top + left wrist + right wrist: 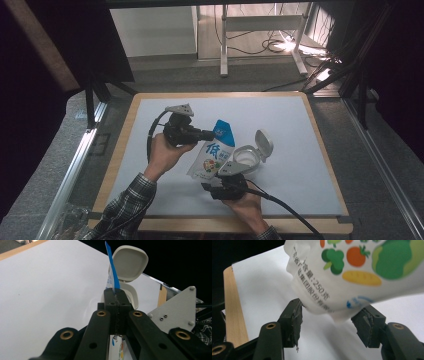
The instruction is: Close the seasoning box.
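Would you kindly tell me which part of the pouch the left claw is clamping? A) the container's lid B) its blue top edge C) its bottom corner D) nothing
B: the left claw is shut on the pouch along its blue top edge, beside the open-lidded container.

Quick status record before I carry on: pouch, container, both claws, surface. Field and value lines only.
pouch: white bag with blue top edge and vegetable print, held up off the table, tilted
container: pale tub, hinged lid open, beside the pouch
left claw: shut on the pouch's blue top edge
right claw: jaws apart around the pouch's bottom corner; left pad looks to touch it, right pad apart
surface: white mat on a wooden-edged table
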Tool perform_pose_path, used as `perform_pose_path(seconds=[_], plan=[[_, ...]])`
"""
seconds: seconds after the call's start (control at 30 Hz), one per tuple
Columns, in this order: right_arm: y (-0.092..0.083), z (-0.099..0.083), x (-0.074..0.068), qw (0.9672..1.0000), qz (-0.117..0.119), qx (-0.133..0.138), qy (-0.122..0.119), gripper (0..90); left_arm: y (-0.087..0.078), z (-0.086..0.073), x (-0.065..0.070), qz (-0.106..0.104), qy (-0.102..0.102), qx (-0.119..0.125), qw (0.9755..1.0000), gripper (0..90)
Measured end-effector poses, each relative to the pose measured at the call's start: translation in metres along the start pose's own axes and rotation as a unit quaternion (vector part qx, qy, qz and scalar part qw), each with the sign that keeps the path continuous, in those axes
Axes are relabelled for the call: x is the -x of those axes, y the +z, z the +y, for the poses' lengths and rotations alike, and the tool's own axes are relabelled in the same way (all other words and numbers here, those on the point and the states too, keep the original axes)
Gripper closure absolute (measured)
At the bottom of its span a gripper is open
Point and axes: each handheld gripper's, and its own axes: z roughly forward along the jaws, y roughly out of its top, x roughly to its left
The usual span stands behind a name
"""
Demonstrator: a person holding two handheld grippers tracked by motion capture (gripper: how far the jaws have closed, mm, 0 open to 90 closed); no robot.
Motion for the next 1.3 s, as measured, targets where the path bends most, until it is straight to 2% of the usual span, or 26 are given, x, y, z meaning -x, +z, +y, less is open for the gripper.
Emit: perform_pose_path(seconds=[0.1, 0.23, 0.53, 0.87, 1.03, 1.3], plan=[[0.0, 0.0, 0.002, 1.0, -0.005, -0.002, 0.002, 42.6, -0.003, 0.0, 0.001, 0.002, 0.001, 0.005, 1.0, 90.0], [-0.002, 0.0, 0.003, 1.0, -0.007, 0.002, 0.003, 42.7, -0.007, -0.001, 0.0, 0.016, 0.001, 0.007, 0.9998, 90.0], [-0.005, 0.001, 0.004, 0.9999, -0.01, 0.004, 0.001, 42.7, -0.007, -0.006, -0.01, 0.041, -0.006, 0.017, 0.999, 90.0], [-0.01, 0.002, 0.005, 1.0, -0.007, 0.006, 0.003, 42.7, -0.003, -0.008, -0.024, 0.064, 0.002, 0.023, 0.9977, 90.0], [-0.01, 0.001, 0.006, 0.9999, -0.008, 0.005, 0.005, 42.7, 0.0, -0.008, -0.033, 0.082, 0.006, 0.028, 0.9962, 90.0], [-0.014, 0.0, 0.008, 0.9999, -0.01, 0.001, 0.008, 43.1, 0.003, -0.012, -0.046, 0.09, 0.001, 0.043, 0.995, 90.0]])
